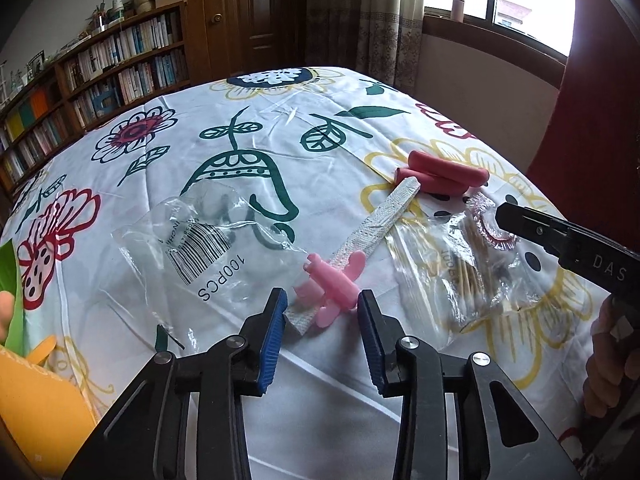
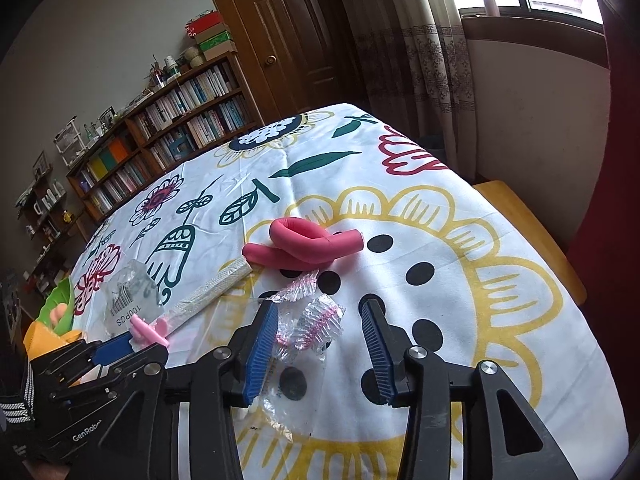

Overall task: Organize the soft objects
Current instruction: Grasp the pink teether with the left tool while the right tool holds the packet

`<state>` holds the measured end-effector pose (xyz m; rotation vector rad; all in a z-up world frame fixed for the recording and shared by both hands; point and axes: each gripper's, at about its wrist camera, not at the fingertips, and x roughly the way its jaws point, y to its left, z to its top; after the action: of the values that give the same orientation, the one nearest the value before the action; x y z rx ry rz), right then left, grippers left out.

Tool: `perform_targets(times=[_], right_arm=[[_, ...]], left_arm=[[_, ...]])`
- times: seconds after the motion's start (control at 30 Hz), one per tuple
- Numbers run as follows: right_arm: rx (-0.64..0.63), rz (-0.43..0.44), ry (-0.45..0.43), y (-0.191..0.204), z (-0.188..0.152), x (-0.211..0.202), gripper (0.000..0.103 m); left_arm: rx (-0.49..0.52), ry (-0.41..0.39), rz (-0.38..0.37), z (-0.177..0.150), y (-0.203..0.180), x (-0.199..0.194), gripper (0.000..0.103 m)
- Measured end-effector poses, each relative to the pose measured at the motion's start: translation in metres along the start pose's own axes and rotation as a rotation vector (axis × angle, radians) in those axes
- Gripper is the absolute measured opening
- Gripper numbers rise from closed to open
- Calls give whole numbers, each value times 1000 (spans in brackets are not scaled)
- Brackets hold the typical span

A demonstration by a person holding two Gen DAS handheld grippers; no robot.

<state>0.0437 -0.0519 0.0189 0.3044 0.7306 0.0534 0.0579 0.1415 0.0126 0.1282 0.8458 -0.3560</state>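
Straddling the pink plastic clip (image 1: 334, 290) on a white woven strap (image 1: 376, 222), lower centre, the left gripper (image 1: 322, 308) gapes wide, empty. The right gripper (image 2: 320, 322), equally open and empty, risks snagging the crinkled clear bag (image 2: 308, 328).

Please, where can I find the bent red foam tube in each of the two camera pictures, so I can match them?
Left wrist view: the bent red foam tube lies right of centre, in the upper middle, beyond the right gripper.
Right wrist view: it lies near the centre, ahead of the open fingers.
Shared landmark: the white textured strip, whose far end lies close beside the tube in both views.
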Motion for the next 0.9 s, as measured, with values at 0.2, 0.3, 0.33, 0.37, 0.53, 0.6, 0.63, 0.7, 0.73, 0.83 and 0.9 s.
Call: perform_targets(times=[0.2, 0.3, 0.33, 0.37, 0.53, 0.6, 0.63, 0.7, 0.73, 0.83, 0.9], right_arm=[[1, 1, 8, 0, -1, 3, 47], [5, 1, 11, -1, -1, 4, 47], [4, 0, 11, -2, -1, 4, 47], [4, 0, 12, -2, -2, 4, 47], [-1, -1, 18, -2, -1, 7, 34], [-9, 2, 27, 0, 1, 10, 27], [-9, 8, 33, 0, 1, 12, 23], [-2, 24, 44, -1, 1, 14, 21], [4, 24, 40, -2, 1, 13, 20], [8, 20, 23, -3, 1, 9, 19], [7, 17, 11, -3, 1, 6, 19]], left_arm=[[-43, -12, -10, -4, 8, -9, 37], [-56, -23, -14, -4, 9, -14, 35], [-55, -28, -14, -4, 9, -15, 35], [-52, -30, -15, -3, 8, -15, 35], [-36, -21, -1, 0, 1, -9, 36], [-36, -22, 5, 2, 0, -5, 37], [-35, -23, 12, 2, 0, -3, 37], [-49, -21, 4, 4, 2, 0, 37], [-60, -20, -9, 4, 4, 0, 36], [-76, -35, -23, 4, 7, -3, 27], [-81, -43, -25, 4, 8, -7, 25]])
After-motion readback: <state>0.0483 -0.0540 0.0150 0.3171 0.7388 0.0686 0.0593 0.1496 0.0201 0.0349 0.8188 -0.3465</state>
